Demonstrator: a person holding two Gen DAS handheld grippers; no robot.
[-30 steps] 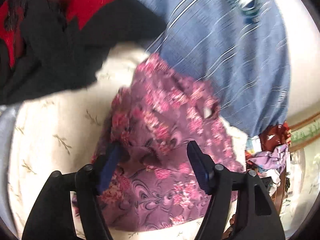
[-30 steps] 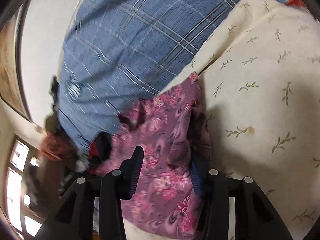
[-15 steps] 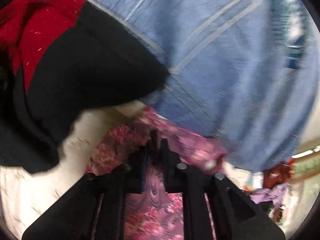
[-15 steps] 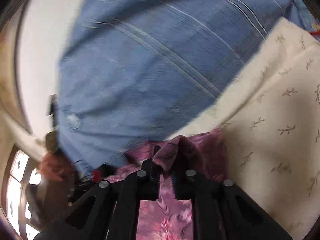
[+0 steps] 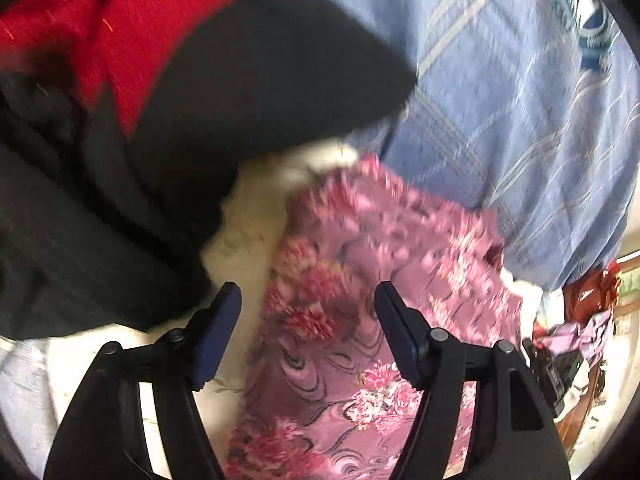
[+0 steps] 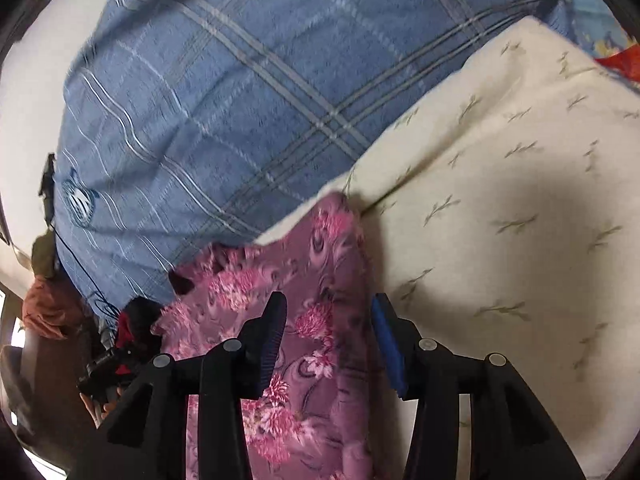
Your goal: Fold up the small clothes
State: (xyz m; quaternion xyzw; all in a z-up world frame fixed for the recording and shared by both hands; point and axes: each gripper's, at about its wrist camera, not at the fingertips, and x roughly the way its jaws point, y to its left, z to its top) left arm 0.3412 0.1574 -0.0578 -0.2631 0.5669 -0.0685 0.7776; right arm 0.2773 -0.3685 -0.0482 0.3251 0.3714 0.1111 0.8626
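A small purple garment with pink flowers (image 5: pixel 372 280) lies on the cream leaf-print bedsheet (image 5: pixel 248 220). My left gripper (image 5: pixel 308 300) is open just above its near left edge, holding nothing. The same garment shows in the right wrist view (image 6: pixel 288 292). My right gripper (image 6: pixel 328 312) is open over its right edge, empty, its jaws astride the cloth. The garment's far edge lies against a blue checked pillow (image 6: pixel 240 100).
A black and red garment pile (image 5: pixel 160 100) lies close at the left gripper's left. The blue checked pillow (image 5: pixel 520 100) is behind. The cream sheet (image 6: pixel 500 200) spreads to the right. Clutter sits at the bed's edge (image 5: pixel 572 340).
Both grippers were shut on the purple garment half a second ago. Now both have opened and let it go, and it lies flat on the sheet.
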